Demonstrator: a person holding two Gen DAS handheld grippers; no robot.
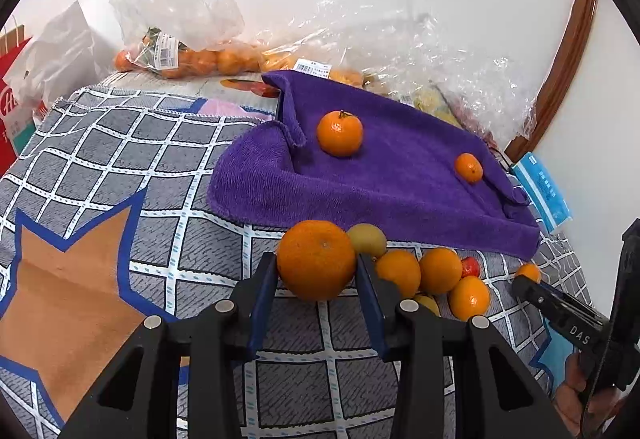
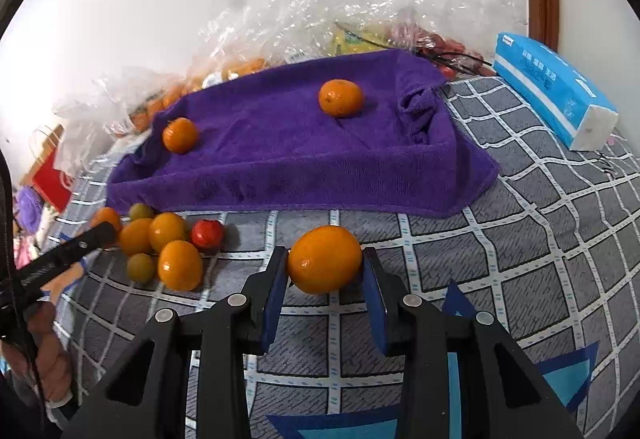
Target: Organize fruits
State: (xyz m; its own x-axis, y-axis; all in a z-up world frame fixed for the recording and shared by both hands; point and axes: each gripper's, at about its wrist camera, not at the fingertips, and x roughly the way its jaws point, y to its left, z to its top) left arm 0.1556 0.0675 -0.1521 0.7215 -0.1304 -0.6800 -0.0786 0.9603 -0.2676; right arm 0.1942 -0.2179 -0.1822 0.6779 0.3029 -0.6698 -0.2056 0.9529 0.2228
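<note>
My left gripper is shut on a large orange, both blue pads pressing its sides, right beside a loose pile of small oranges, a green fruit and a red one. My right gripper is shut on another orange just in front of the purple towel. Two oranges lie on the towel. The pile sits to the left in the right wrist view, with a left gripper finger beside it.
A checked grey cloth covers the surface. Clear plastic bags of fruit line the wall behind the towel. A blue tissue pack lies at the right, a red paper bag at the far left. A hand holds the left gripper.
</note>
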